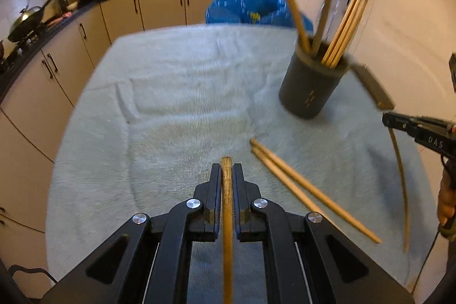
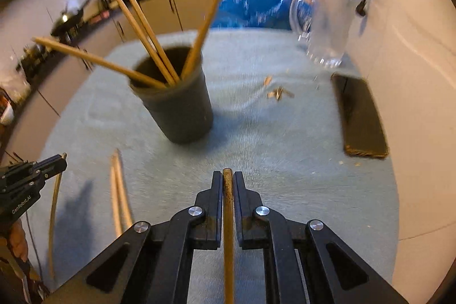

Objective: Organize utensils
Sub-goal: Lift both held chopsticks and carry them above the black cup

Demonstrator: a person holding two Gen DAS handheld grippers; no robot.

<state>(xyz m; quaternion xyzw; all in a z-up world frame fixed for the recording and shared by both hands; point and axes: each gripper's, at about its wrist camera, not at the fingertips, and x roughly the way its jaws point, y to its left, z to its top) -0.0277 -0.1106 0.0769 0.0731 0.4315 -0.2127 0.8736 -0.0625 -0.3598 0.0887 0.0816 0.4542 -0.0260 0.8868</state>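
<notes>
both tongs clamped on a chopstick each: left tongs on one chopstick, right tongs on another, near holder

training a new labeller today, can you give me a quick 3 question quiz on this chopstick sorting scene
1. True or false: the left gripper is shut on a chopstick.
2. How many chopsticks lie loose together on the cloth, held by neither gripper? A) none B) two C) five
3. Fill in: the dark cup stands upright and already holds several ____.

Key
1. True. The right gripper is likewise shut on its own chopstick.
2. B: the loose pair lies between the grippers.
3. chopsticks, leaning out at different angles.
</notes>
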